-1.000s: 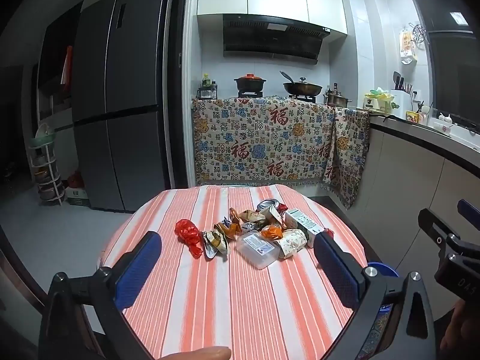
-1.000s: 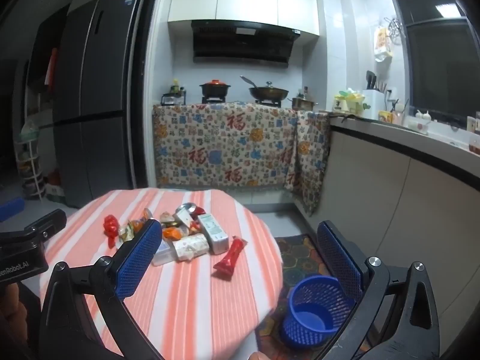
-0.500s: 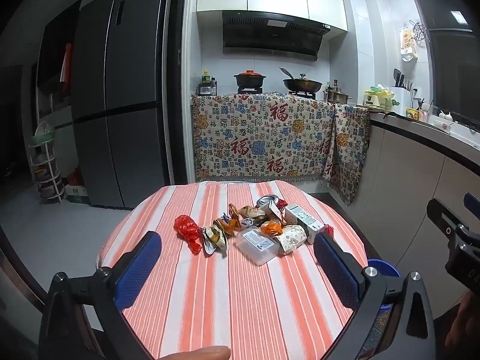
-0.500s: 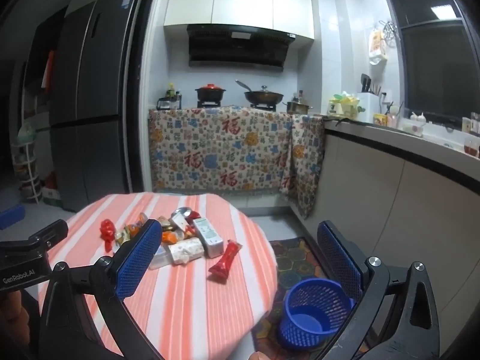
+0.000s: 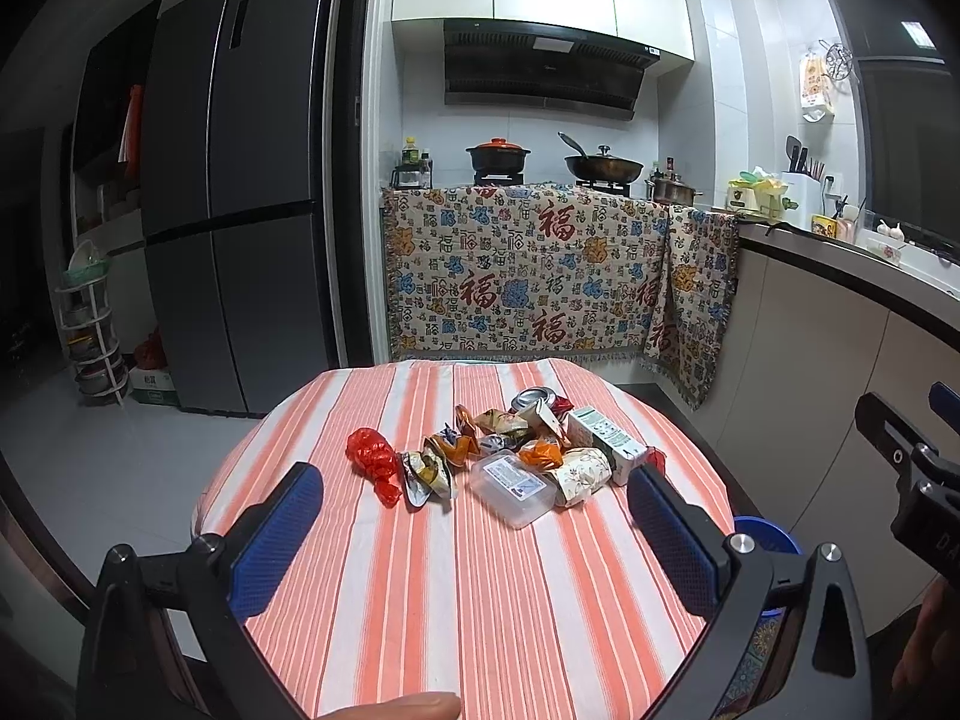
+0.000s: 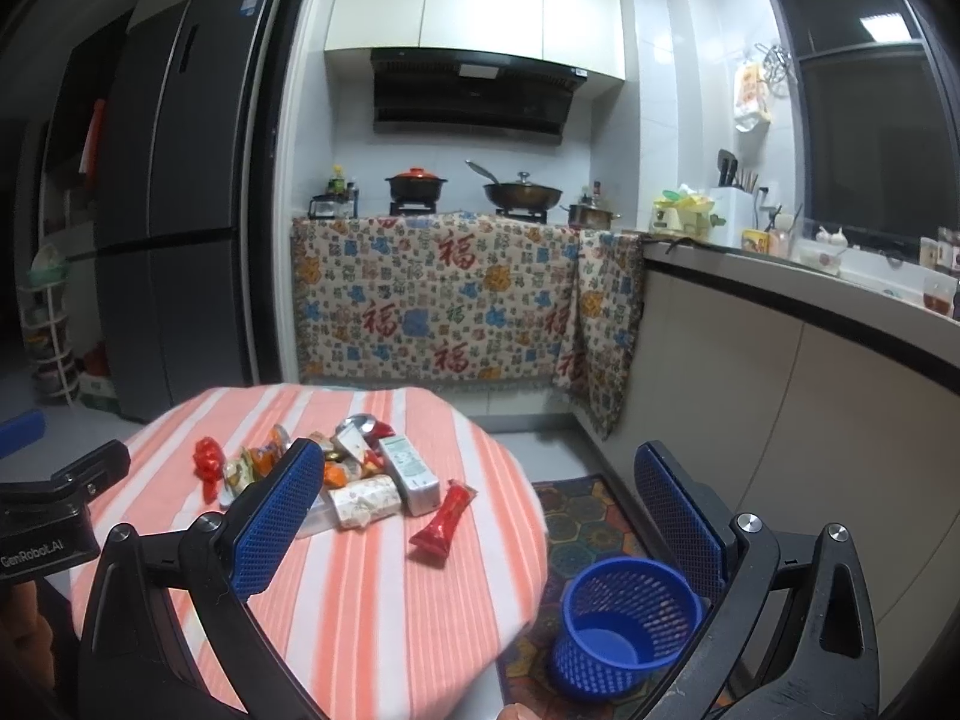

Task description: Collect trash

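Note:
A pile of trash lies on the round striped table (image 5: pixel 480 600): a red crumpled wrapper (image 5: pixel 373 461), a clear plastic box (image 5: pixel 512 487), a white-green carton (image 5: pixel 606 444), a crushed can (image 5: pixel 534 399) and several wrappers. In the right wrist view I see the carton (image 6: pixel 409 473) and a red sachet (image 6: pixel 445 517) near the table's right edge. A blue mesh bin (image 6: pixel 627 624) stands on the floor right of the table. My left gripper (image 5: pixel 474 534) is open and empty, short of the pile. My right gripper (image 6: pixel 480 516) is open and empty, above the table's right edge.
A patterned cloth (image 5: pixel 540 276) hangs over the stove counter behind the table. A grey fridge (image 5: pixel 240 210) stands at the left. A counter (image 6: pixel 810 372) runs along the right. A patterned mat (image 6: pixel 576 516) lies under the bin.
Both views have risen and pulled back slightly; the table and pile sit a little lower and smaller. Both grippers stay open and empty.

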Demonstrator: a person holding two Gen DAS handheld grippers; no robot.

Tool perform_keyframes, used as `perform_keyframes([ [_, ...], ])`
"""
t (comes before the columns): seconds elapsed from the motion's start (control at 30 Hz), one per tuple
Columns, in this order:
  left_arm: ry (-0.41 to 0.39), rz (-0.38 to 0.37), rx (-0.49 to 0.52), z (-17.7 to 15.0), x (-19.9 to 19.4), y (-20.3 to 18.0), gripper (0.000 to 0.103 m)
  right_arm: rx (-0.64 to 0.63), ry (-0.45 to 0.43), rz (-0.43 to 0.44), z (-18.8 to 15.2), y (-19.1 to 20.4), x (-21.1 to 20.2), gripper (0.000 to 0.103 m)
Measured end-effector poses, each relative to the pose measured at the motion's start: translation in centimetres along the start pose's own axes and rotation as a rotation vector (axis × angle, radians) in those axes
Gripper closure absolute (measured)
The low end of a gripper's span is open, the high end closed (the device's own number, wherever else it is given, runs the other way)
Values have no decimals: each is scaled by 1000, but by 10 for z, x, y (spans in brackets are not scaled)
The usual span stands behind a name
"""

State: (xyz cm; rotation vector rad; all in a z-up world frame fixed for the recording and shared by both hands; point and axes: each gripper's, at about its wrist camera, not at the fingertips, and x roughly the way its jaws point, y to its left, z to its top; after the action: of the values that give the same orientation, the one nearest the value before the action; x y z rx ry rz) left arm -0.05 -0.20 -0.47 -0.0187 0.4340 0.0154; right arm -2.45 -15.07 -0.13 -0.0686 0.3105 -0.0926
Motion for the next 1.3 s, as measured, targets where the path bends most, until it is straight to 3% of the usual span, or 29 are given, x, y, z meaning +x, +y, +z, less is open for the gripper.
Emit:
perform_keyframes([
  [1.3, 14, -21, -10, 3, -1, 2, 0, -1, -24, -10, 3, -1, -4, 0],
])
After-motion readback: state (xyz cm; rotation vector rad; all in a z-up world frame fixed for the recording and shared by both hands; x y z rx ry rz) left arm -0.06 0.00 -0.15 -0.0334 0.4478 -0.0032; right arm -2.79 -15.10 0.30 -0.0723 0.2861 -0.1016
